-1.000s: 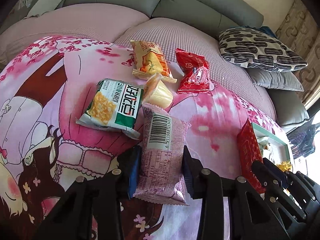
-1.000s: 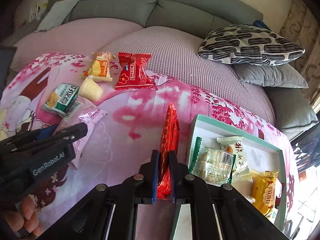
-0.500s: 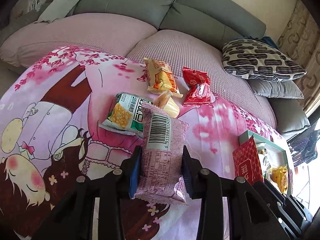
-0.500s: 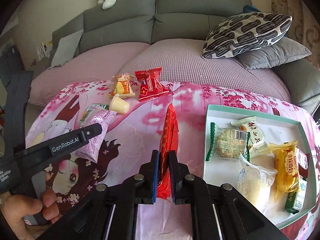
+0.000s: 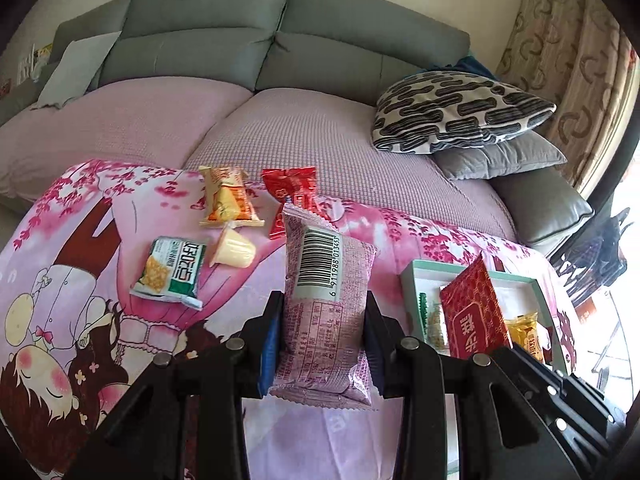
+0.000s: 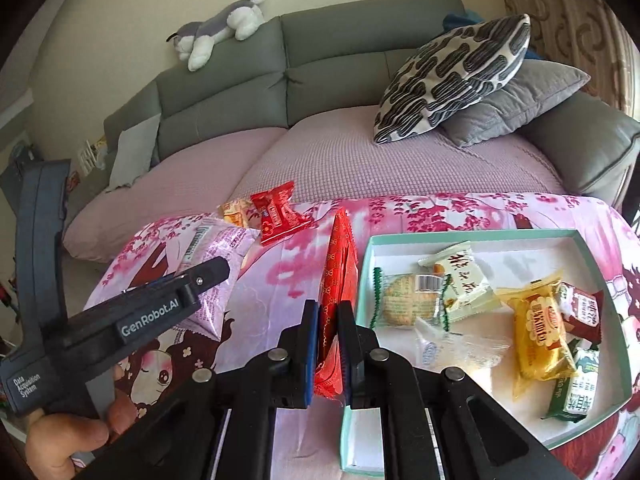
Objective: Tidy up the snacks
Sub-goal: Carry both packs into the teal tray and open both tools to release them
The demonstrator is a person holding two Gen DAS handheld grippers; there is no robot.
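The left hand-held gripper [image 5: 324, 332] pinches a pale purple plastic snack packet w/ barcode [image 5: 326, 304], held above the pink cartoon-print blanket [image 5: 80, 264]. The right hand-held gripper [image 6: 329, 338] pinches a flat red foil packet [image 6: 338, 280] on edge, just beside the mint-green cardboard box [image 6: 362, 280] w/ several snacks inside. Farther on the blanket lie a green-white packet [image 5: 172, 272], a yellow jelly cup [image 5: 234, 248], an orange packet [image 5: 228, 200] & a red packet [image 5: 292, 196].

"GenRobot.AI" on the left gripper [image 6: 208, 276]; barcode "6 911988 013453" on the pink packet [image 5: 326, 304]

two hand-held grippers [image 5: 324, 340] [image 6: 328, 344], one tray [image 6: 472, 236], two cushions [image 6: 452, 76] [image 6: 516, 100], one plush toy [image 6: 220, 30]
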